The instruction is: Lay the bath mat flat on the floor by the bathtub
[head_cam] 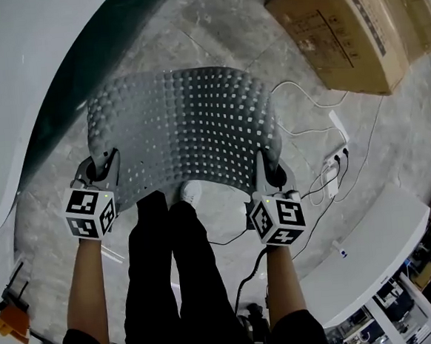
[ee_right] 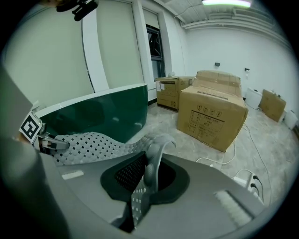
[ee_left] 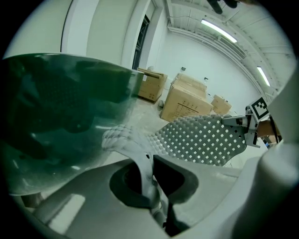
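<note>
A grey perforated bath mat [head_cam: 185, 129] hangs stretched between my two grippers above the marble floor, arching away from me. My left gripper [head_cam: 100, 171] is shut on its near left corner, my right gripper [head_cam: 269, 177] on its near right corner. In the left gripper view the mat [ee_left: 201, 137] runs from the jaws across to the right gripper [ee_left: 247, 123]. In the right gripper view the mat [ee_right: 93, 144] is pinched between the jaws and stretches left to the left gripper [ee_right: 44, 140]. The dark green bathtub [head_cam: 74, 75] with a white rim curves along the left.
Large cardboard boxes [head_cam: 352, 23] stand at the far right. White cables and a power strip [head_cam: 333, 173] lie on the floor [head_cam: 211, 27] to the right. A white curved counter [head_cam: 371, 255] is at the near right. The person's legs [head_cam: 171, 267] stand below the mat.
</note>
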`<action>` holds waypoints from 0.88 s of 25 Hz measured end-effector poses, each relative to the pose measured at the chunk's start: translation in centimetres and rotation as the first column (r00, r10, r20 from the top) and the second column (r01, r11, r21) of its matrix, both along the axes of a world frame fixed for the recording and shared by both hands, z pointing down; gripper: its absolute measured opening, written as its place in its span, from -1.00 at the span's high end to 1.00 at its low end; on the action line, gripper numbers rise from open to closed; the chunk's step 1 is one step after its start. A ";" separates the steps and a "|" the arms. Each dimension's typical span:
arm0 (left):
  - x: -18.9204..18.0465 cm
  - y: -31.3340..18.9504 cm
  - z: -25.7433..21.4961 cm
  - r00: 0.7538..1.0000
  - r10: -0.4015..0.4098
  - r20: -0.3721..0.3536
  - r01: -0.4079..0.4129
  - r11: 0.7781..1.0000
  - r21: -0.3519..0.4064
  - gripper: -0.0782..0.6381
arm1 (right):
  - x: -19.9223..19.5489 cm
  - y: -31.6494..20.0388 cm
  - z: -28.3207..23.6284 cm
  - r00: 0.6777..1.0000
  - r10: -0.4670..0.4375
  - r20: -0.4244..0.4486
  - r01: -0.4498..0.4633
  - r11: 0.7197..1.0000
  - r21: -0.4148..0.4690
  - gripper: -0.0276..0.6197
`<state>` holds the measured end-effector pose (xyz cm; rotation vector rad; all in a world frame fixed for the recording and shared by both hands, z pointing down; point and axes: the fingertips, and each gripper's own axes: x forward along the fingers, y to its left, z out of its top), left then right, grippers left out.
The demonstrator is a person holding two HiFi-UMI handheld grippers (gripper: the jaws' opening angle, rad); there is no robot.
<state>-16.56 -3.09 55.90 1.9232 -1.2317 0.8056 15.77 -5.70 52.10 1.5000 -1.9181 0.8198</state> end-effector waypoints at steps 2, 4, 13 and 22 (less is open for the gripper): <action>-0.2 0.0 1.0 1.000 -0.003 0.005 0.003 1.000 0.000 0.71 | -0.1 -0.1 1.1 1.000 -0.004 -0.001 0.004 1.000 -0.001 0.77; -0.5 0.1 2.1 1.000 -0.005 0.010 0.005 1.000 0.001 0.71 | -0.1 -0.1 2.2 1.000 -0.006 -0.001 0.006 1.000 -0.001 0.77; -1.1 -0.1 7.9 1.000 -0.006 0.024 0.006 1.000 0.015 0.71 | -0.4 -0.8 7.6 0.999 -0.039 -0.003 0.039 0.999 0.009 0.77; -1.2 -0.9 13.4 0.999 0.024 0.044 -0.026 0.999 0.047 0.71 | -0.6 -1.3 13.1 0.998 -0.063 -0.016 0.063 0.998 0.025 0.77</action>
